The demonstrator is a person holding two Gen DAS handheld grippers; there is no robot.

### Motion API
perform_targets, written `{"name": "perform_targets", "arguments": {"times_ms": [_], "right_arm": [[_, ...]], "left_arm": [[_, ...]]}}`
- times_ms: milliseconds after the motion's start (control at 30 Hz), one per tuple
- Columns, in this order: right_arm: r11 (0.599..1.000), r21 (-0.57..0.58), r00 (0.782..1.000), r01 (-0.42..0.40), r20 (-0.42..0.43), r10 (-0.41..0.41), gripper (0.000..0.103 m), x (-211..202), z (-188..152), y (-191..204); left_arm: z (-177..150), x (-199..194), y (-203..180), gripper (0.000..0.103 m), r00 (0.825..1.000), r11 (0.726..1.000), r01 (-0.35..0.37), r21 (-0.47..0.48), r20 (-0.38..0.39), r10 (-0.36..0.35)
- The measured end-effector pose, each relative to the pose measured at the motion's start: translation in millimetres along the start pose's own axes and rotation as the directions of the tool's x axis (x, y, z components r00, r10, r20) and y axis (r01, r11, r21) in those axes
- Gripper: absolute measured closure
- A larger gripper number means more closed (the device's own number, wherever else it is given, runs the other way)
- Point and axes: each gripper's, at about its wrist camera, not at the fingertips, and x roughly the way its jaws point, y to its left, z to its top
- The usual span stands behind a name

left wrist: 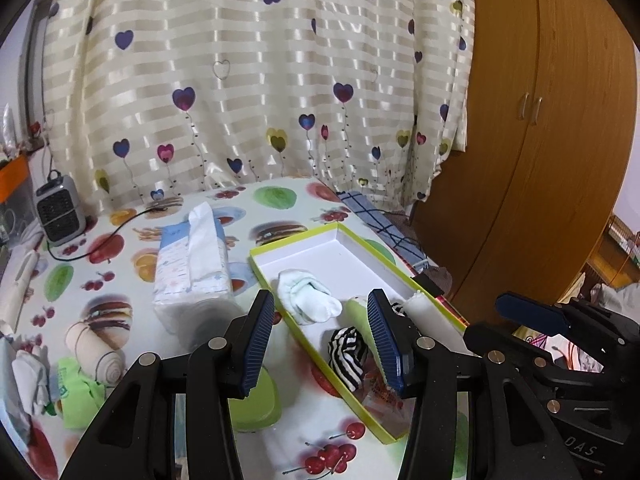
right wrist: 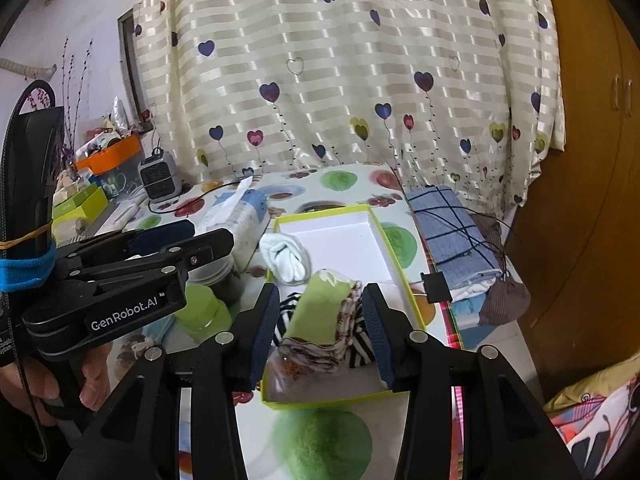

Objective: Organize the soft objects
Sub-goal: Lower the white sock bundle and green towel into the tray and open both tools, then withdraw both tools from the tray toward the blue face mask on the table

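Right wrist view: the right tongs (right wrist: 320, 320) stand spread around a green folded cloth (right wrist: 320, 312) over the box (right wrist: 404, 280). The left tongs (left wrist: 320, 336) are spread, empty.

left gripper (left wrist: 322, 336) black | fingers (left wrist: 256, 344) ribbed blue | silver rivets | "GenRobot.AI"

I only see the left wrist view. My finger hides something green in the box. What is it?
Observer: A folded green cloth, lying on the striped sock.
Operator: Is the other gripper squeezing it?
Observer: It lies between the right gripper fingers, but a gap shows at one pad, so it looks let go.
Operator: Who holds my gripper?
Observer: A hand is wrapped around the left gripper handle.
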Motion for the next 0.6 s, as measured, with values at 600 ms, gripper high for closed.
{"name": "perform_targets", "arguments": {"times_ms": [600], "right_arm": [[0.994,-0.085,0.998,-0.069,-0.002,0.069,0.058,-1.3,2.3,52.6]], "left_arm": [[-23.8,-38.5,58.1,0.055,0.997,0.993,-0.073,-0.093,0.017,0.075]]}}
